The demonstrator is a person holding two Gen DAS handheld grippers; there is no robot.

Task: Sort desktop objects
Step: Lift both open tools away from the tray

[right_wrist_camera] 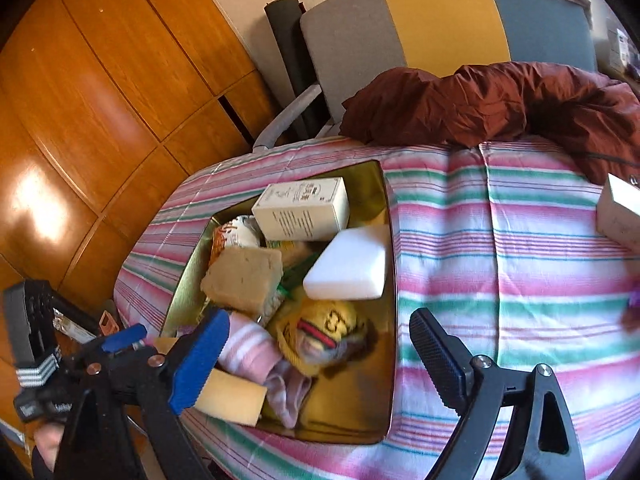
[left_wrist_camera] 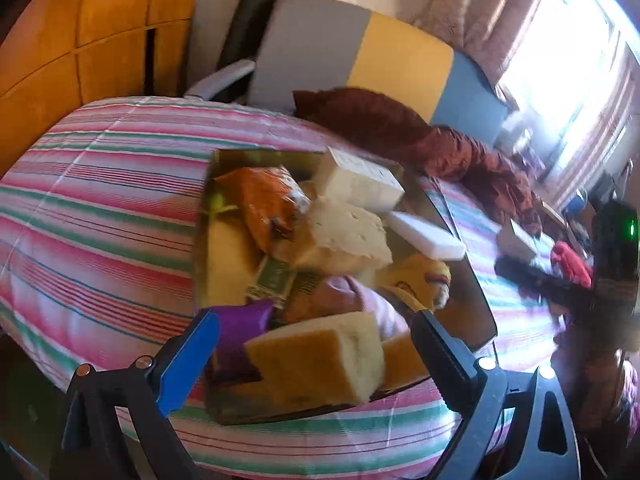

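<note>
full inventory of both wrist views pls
tin: 1, gold, on striped cloth
cloth: 1, pink-green striped, covers table
box: 1, cream, far end of tin
white sponge: 1, on tin's right rim
tan sponges: at least 2, in tin
yellow knit: 1, in tin
pink sock: 1, in tin
orange packet: 1, in tin
jacket: 1, maroon, far edge
chair: 1, grey-yellow-blue, behind table
left gripper: open, over tin
right gripper: open, over tin

White box (right_wrist_camera: 622, 216) cut by right edge, tray (left_wrist_camera: 476, 300) contents motion-blurred
</note>
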